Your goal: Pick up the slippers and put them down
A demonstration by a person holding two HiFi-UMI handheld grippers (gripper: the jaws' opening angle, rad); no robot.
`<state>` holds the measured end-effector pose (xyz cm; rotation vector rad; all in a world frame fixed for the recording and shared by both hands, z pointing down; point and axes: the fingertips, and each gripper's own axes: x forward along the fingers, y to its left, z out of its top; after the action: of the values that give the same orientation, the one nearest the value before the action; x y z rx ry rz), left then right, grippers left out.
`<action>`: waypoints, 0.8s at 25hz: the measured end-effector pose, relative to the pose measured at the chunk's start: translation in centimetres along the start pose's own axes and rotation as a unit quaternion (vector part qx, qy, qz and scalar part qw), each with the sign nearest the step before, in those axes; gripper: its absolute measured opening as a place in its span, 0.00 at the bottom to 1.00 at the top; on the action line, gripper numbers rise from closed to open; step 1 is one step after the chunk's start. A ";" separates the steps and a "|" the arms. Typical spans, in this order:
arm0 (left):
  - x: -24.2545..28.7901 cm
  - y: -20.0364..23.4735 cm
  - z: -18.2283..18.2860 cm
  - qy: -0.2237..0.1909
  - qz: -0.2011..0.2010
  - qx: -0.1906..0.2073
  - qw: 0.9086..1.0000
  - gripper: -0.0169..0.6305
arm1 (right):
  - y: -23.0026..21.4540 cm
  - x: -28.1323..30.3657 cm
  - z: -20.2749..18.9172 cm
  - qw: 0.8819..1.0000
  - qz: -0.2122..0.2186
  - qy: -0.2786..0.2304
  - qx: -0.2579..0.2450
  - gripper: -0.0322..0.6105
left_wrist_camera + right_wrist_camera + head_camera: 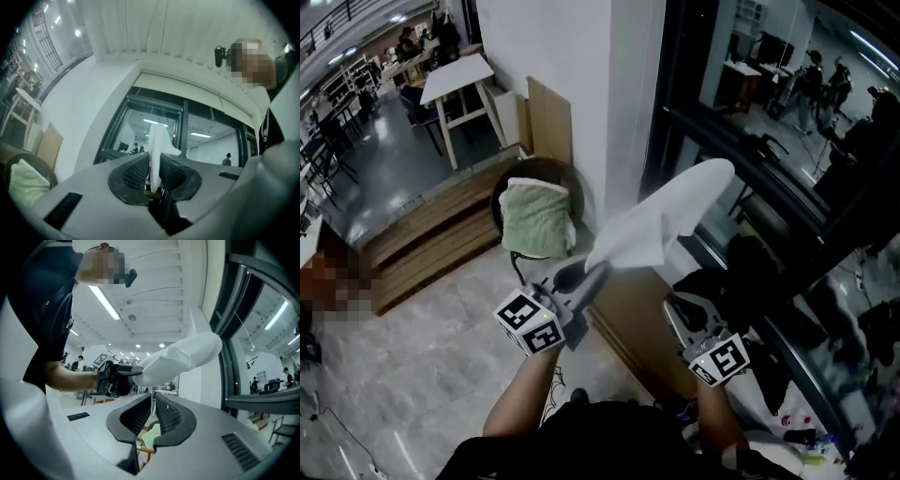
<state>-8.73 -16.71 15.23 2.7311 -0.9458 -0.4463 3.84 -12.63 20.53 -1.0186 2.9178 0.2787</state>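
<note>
A white slipper [661, 220] is held up in the air, slanting up to the right in front of the dark window frame. My left gripper [589, 274] is shut on its lower end; in the left gripper view the slipper [158, 145] stands edge-on, pinched between the two black pads [133, 174]. My right gripper [677, 307] hangs just right of it, apart from the slipper. Its jaws [153, 409] stand together with only a thin slit and nothing between them. The right gripper view shows the slipper [180, 359] and the left gripper [117, 378] ahead. I see no second slipper.
A round chair with a green cushion [534, 220] stands against the white pillar [572, 84]. Wooden steps [431, 239] lie to the left and a brown board [633, 328] lies on the floor below the grippers. Glass wall frames [750, 159] and dark clutter [741, 272] fill the right.
</note>
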 end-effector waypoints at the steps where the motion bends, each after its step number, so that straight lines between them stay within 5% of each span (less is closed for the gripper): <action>1: -0.1 -0.2 0.8 -0.004 0.001 0.007 1.000 0.12 | 0.1 0.2 0.9 1.000 0.001 -0.012 -0.004 0.11; 7: -2.2 -1.1 2.8 -0.041 0.012 0.018 0.999 0.11 | 1.5 1.0 4.1 0.997 0.014 -0.069 -0.014 0.11; 20: -3.4 -0.3 5.3 -0.097 0.042 0.023 0.994 0.10 | 2.0 0.6 3.0 0.998 0.020 -0.060 -0.009 0.11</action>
<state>-12.96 -14.93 10.95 2.7145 -1.1260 -0.6909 2.03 -10.92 17.84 -0.9115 2.8361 0.3543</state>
